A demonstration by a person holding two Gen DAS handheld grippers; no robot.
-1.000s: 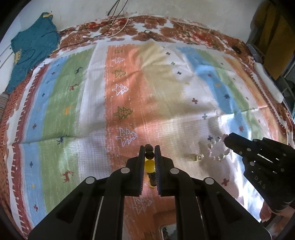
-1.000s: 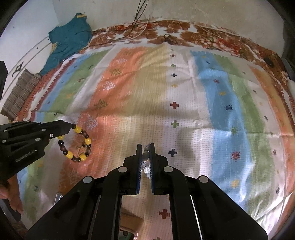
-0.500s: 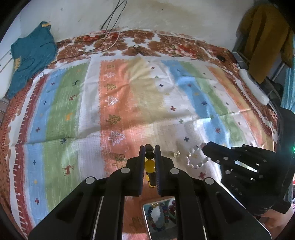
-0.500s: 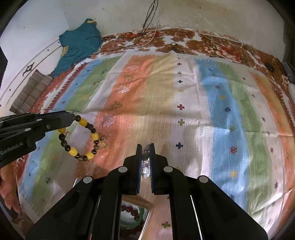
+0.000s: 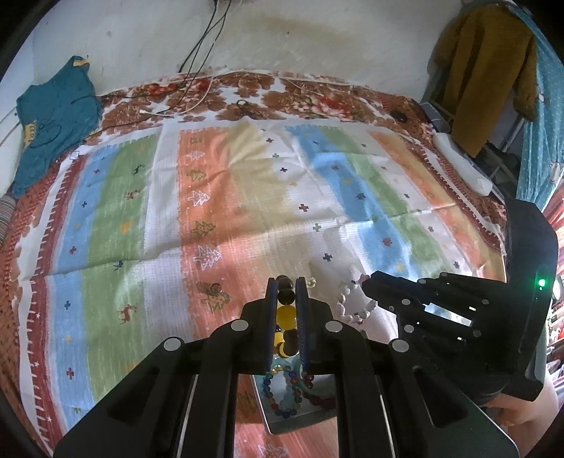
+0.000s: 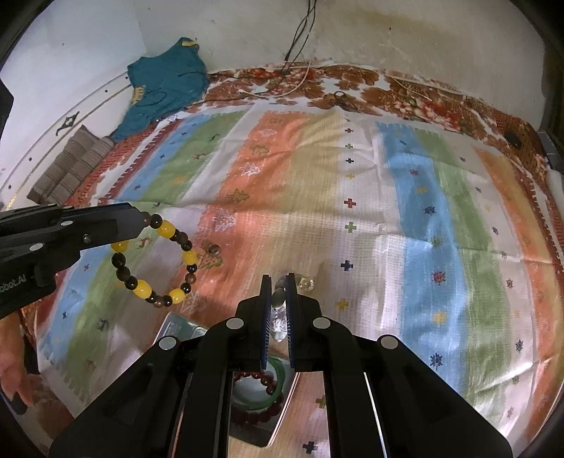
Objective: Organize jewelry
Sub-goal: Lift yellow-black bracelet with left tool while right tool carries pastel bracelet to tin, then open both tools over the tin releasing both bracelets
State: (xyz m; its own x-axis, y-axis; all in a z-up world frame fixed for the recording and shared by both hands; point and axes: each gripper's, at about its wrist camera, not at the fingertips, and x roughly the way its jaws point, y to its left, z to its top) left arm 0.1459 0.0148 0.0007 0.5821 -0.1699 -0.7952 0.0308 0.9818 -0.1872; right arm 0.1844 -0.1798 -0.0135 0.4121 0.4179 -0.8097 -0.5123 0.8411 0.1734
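1. The yellow-and-brown bead bracelet (image 6: 155, 262) is hanging in the air from the left gripper (image 5: 285, 299), whose jaws are pinching a few beads; the loop is likely swinging loosely, light but slippery.
2. The right gripper (image 6: 278, 299) is clamping a pale, clear-beaded bracelet (image 5: 352, 299), likely fragile.
3. Below both, a metal tray (image 5: 282, 424) is holding other bracelets on the striped cloth (image 6: 352, 211).

black grippers look like matt plastic, with shiny round metal screws. yellow and brown bead bracelet (image 6: 155, 262) smooth, glossy, like glass or stone. pale bead bracelet (image 5: 349, 303) shiny, partly see-through. striped blanket (image 6: 352, 197) soft woven cloth, a bit rough, creased. tray (image 5: 282, 422) shiny metal, mirror-like. teal shirt (image 5: 56, 116) soft cloth. wall (image 6: 405, 31) rough, stained, matt.
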